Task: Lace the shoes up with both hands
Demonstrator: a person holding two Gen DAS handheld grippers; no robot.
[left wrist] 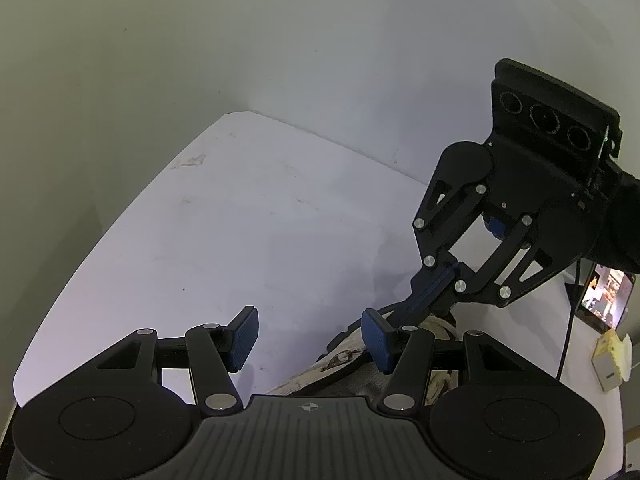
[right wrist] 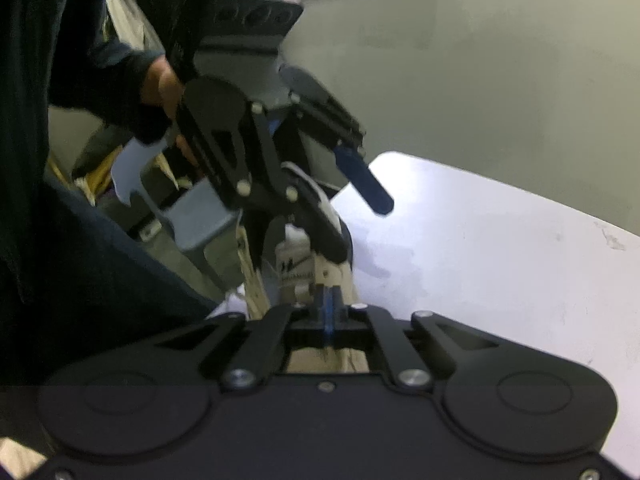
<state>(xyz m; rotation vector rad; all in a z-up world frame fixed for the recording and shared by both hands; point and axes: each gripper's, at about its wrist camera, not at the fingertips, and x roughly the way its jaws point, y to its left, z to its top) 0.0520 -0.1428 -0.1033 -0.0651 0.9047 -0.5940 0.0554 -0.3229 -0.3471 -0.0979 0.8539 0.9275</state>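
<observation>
A beige shoe (left wrist: 342, 356) with a dark print lies at the near right edge of the white table (left wrist: 240, 220). My left gripper (left wrist: 310, 338) stands open above it, with its right pad (left wrist: 378, 340) over the shoe and nothing pressed between the pads. My right gripper (left wrist: 404, 312) reaches down from the upper right, jaws together, its tip at the shoe's top. In the right wrist view the right gripper (right wrist: 328, 304) is shut just above the shoe (right wrist: 296, 264). Whether a lace is pinched there I cannot tell. The left gripper (right wrist: 360, 228) hangs open over the shoe.
A lit phone screen (left wrist: 604, 300) and a small yellowish box (left wrist: 610, 356) sit at the table's right edge beside a black cable (left wrist: 568, 320). A grey wall rises behind the table. A person's dark sleeve (right wrist: 80, 240) and hand (right wrist: 168, 84) fill the left.
</observation>
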